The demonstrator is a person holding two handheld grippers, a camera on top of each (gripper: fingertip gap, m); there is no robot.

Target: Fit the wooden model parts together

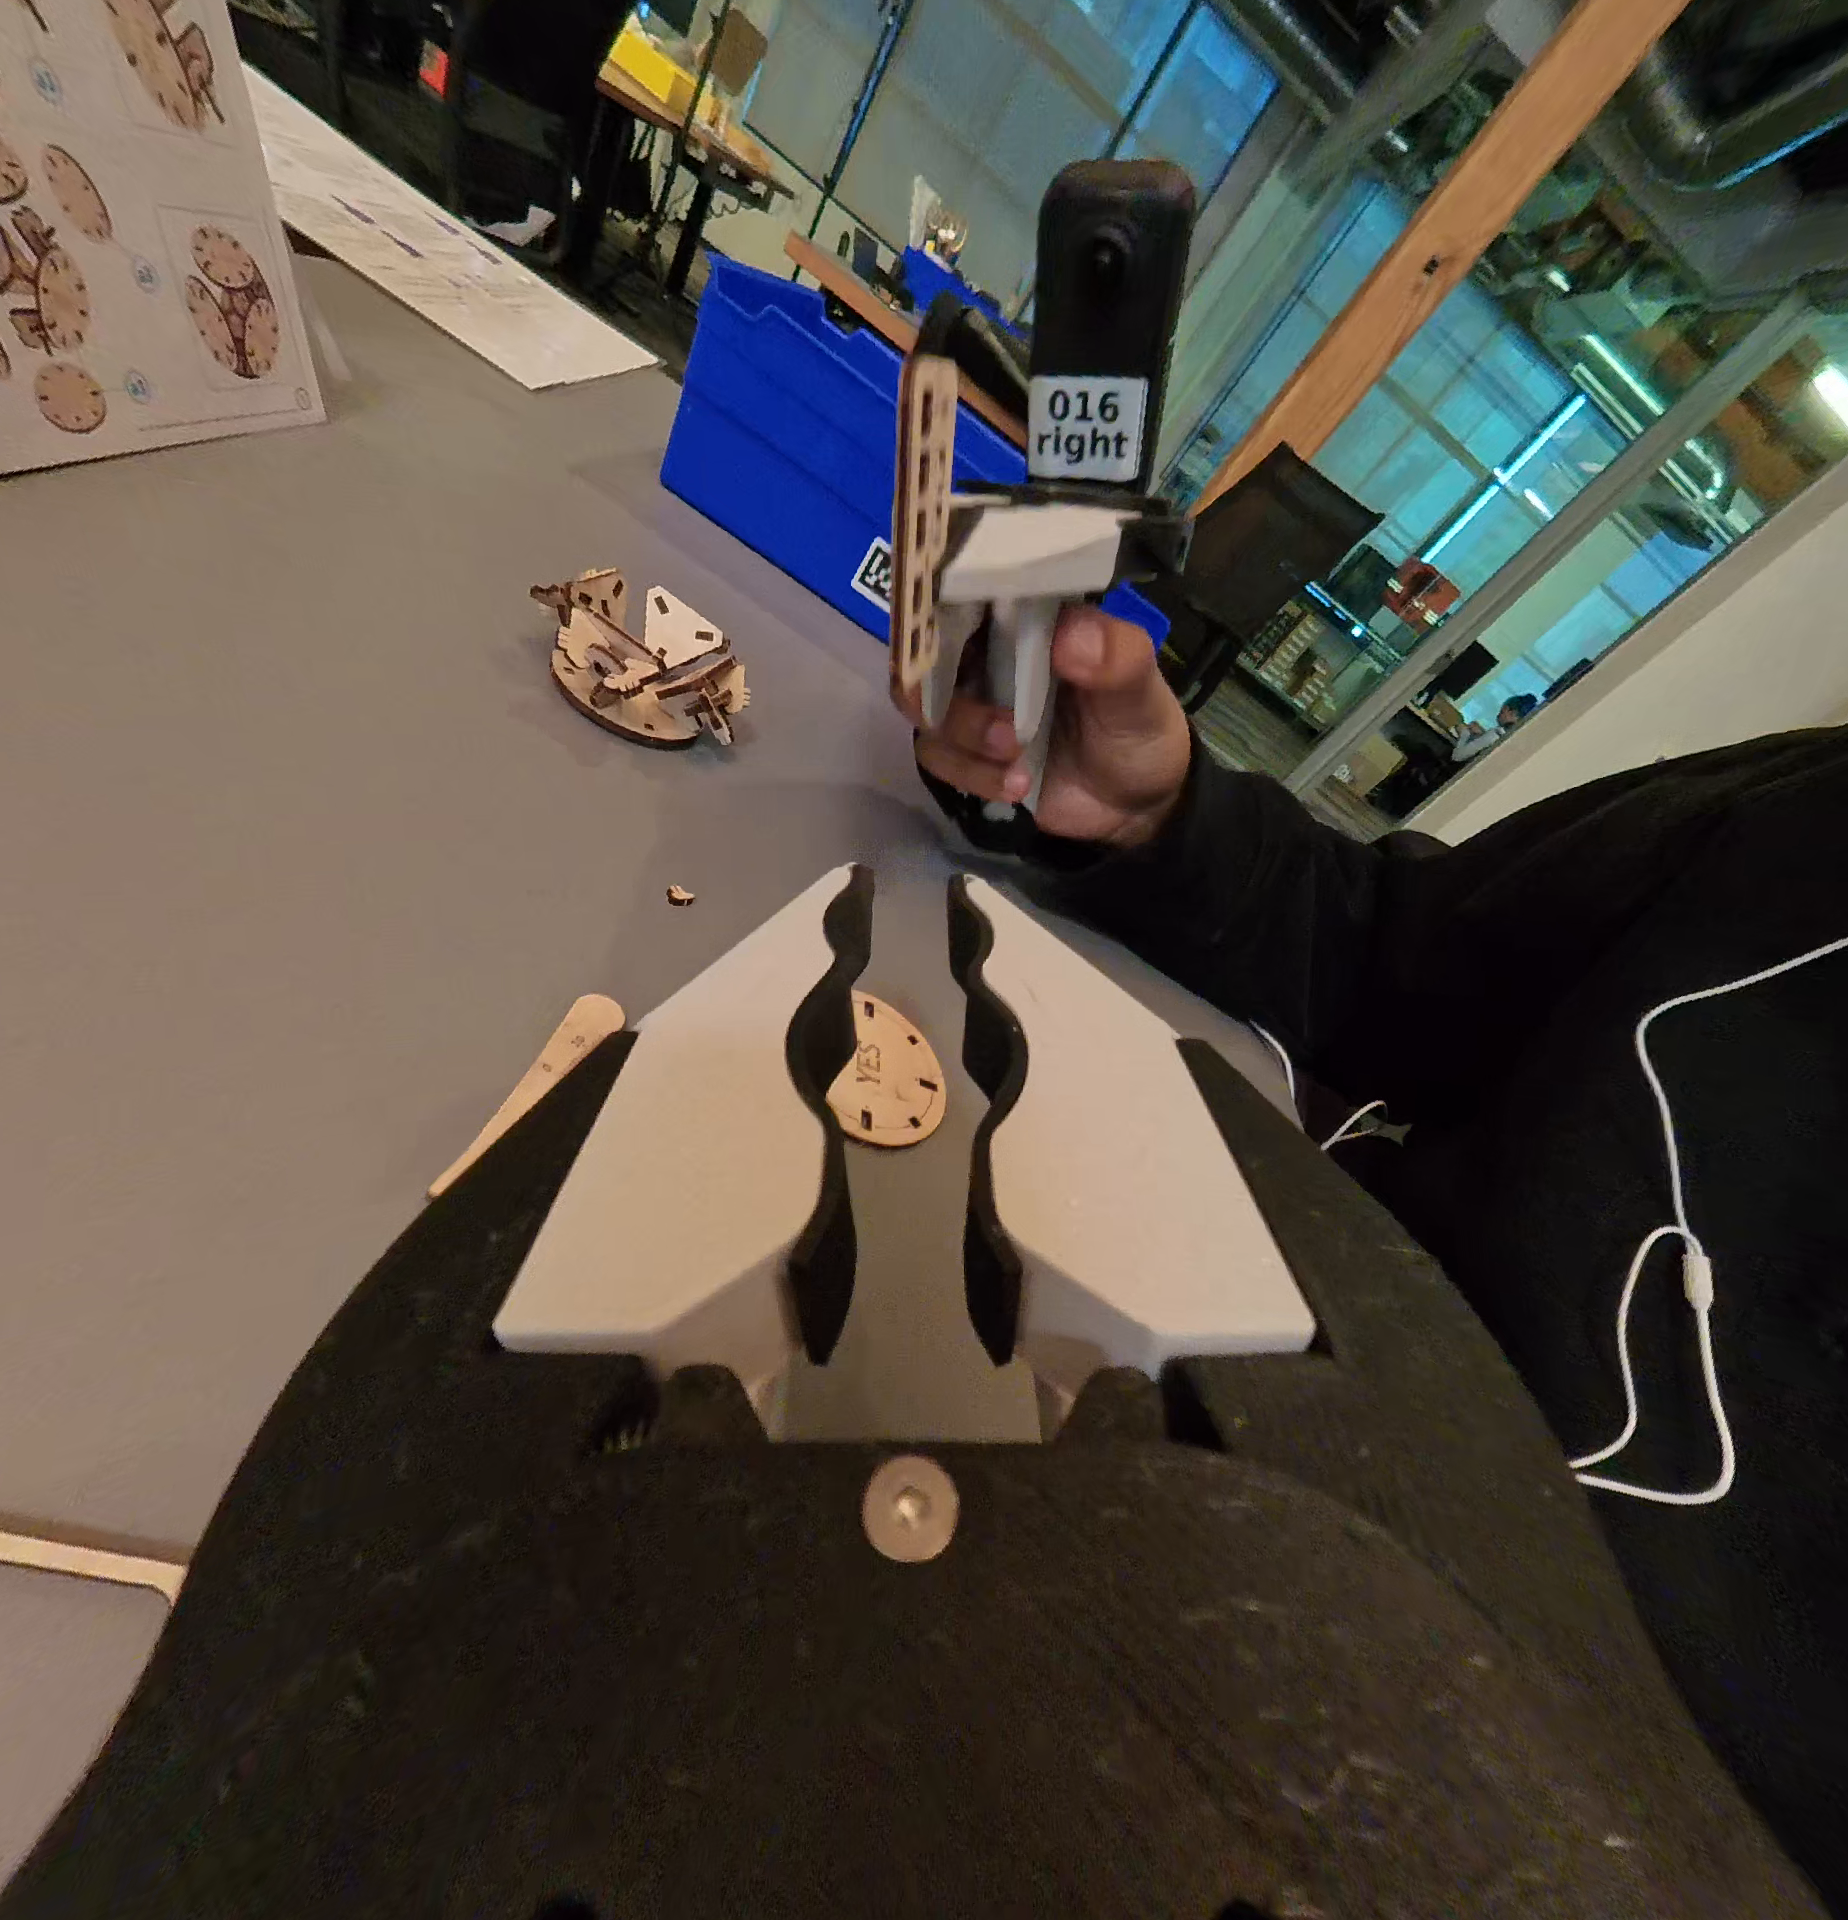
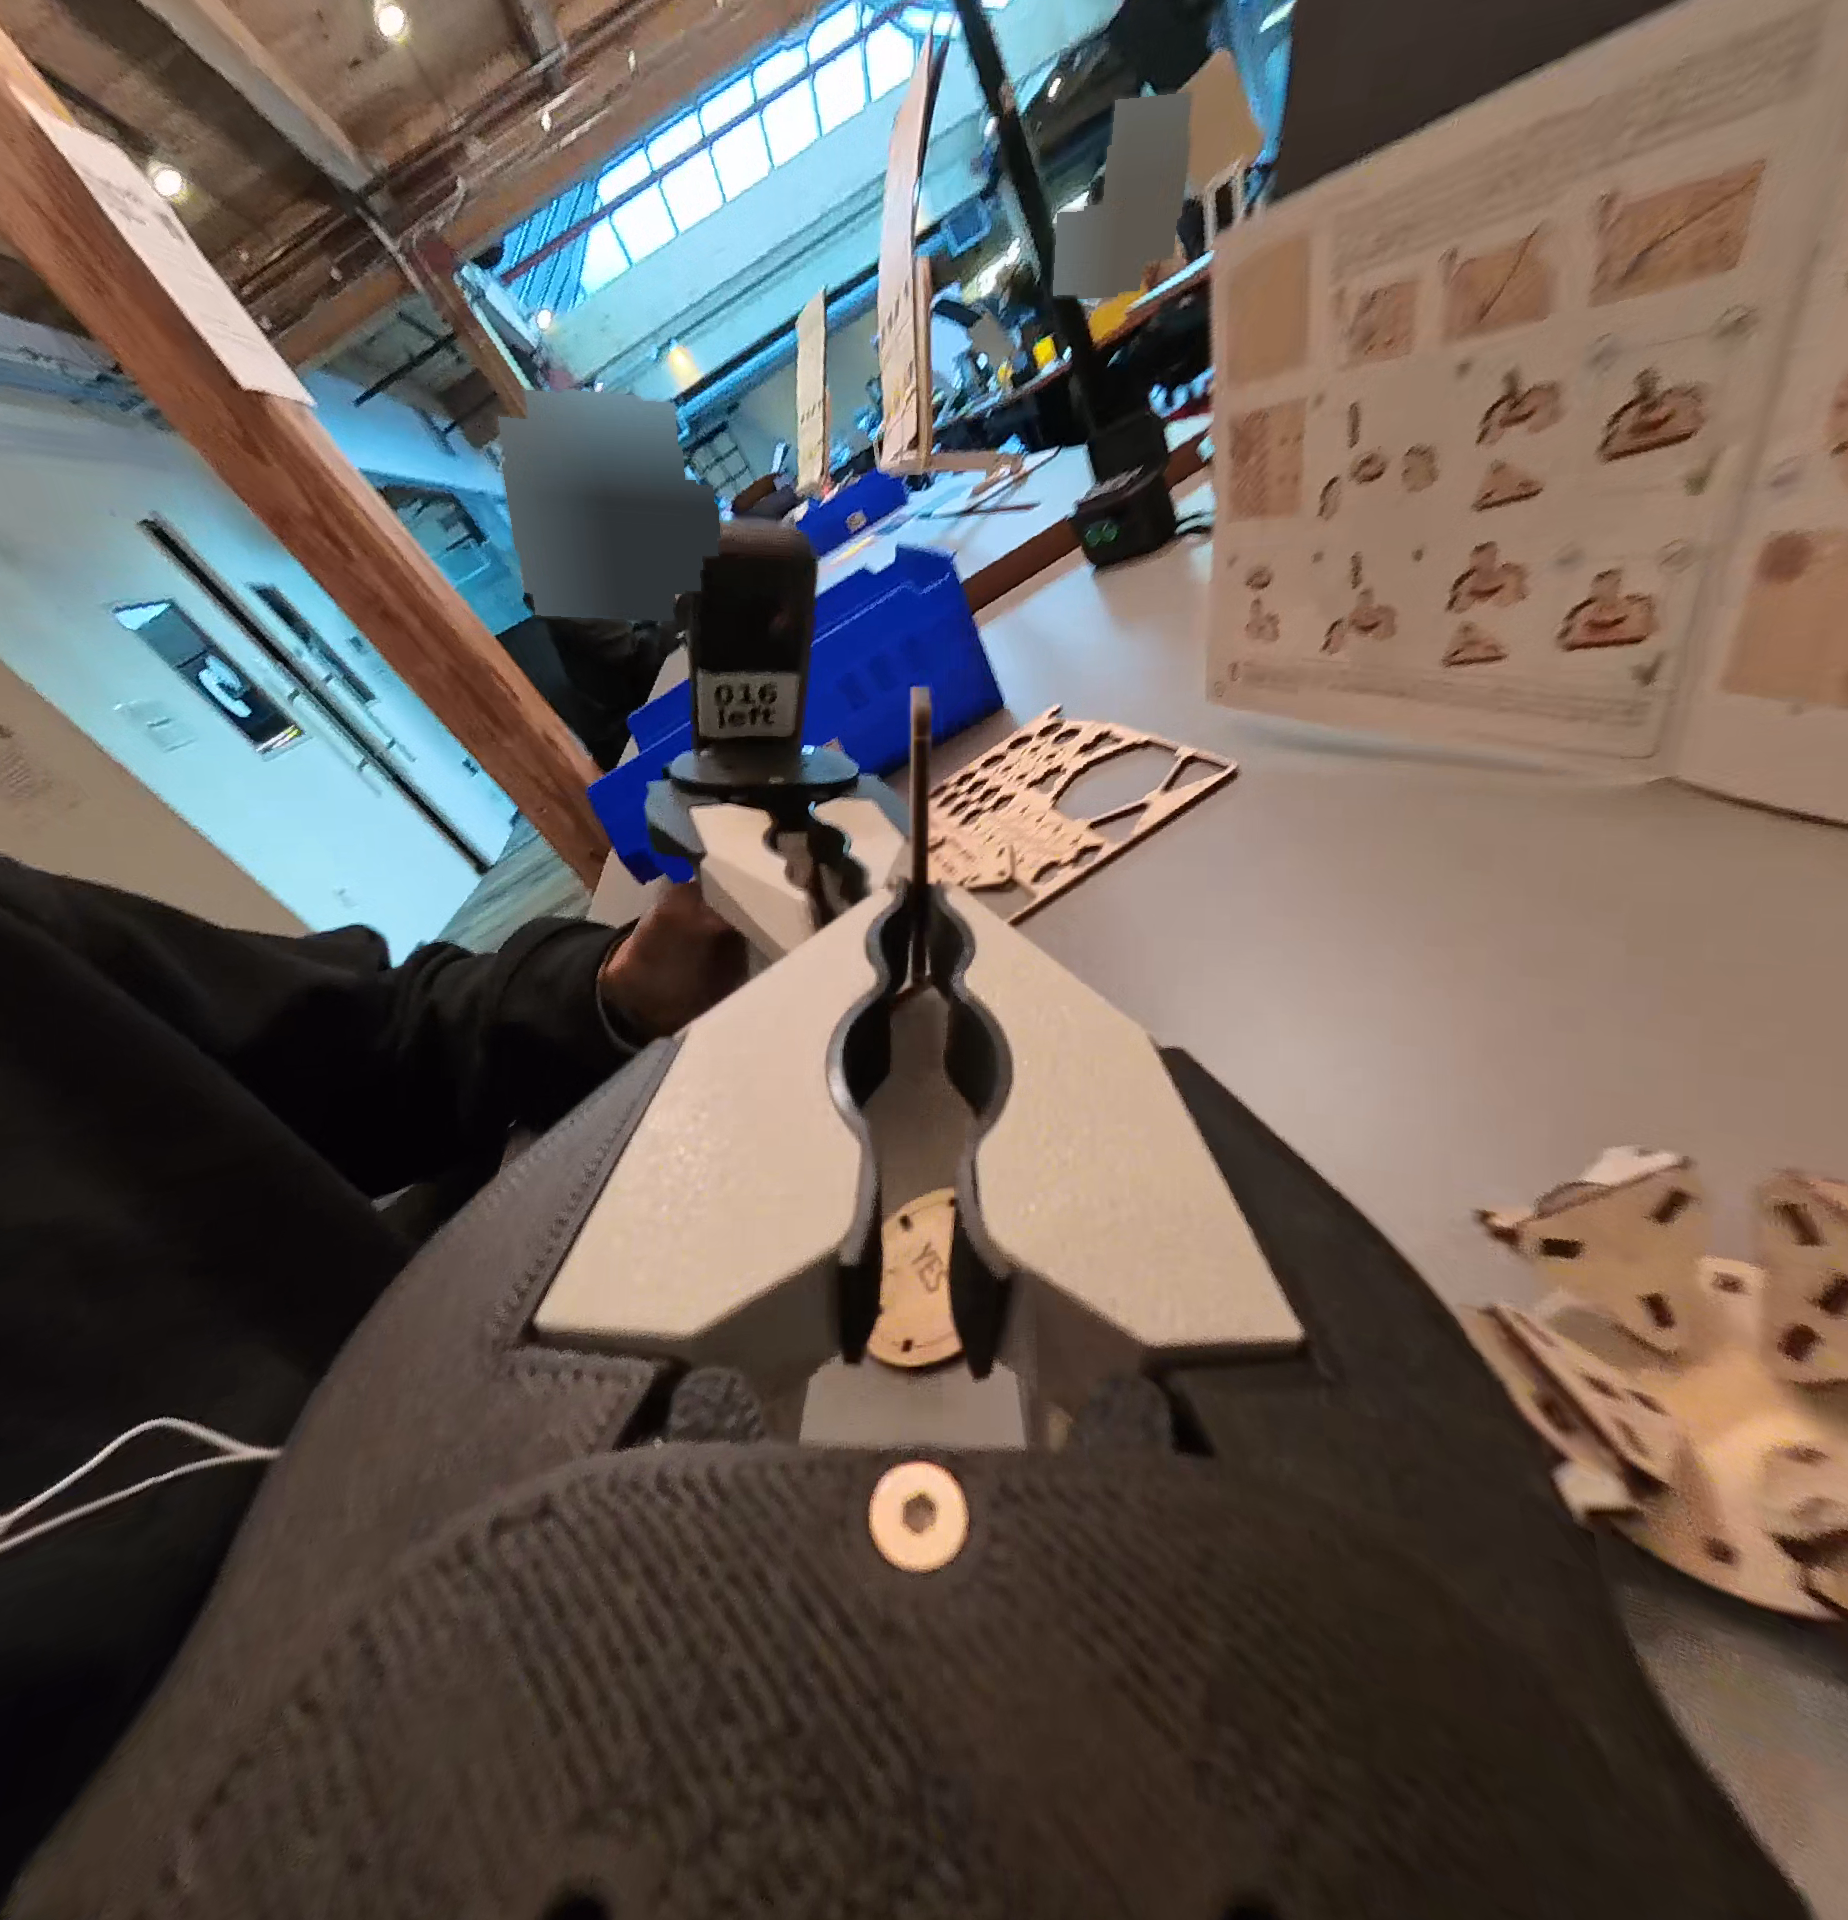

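Holding a thin perforated wooden strip (image 2: 918, 790) upright in my right gripper (image 2: 915, 914), fingers pinched on it. Left gripper (image 1: 904, 883) fingers narrowly apart, holding nothing, above wooden disc (image 1: 889, 1081) on desk (image 1: 276, 831).

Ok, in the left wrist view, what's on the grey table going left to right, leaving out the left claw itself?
Instruction sheet → wooden stick → half-built wooden model → tiny wooden scrap → right claw shut on a perforated wooden strip.
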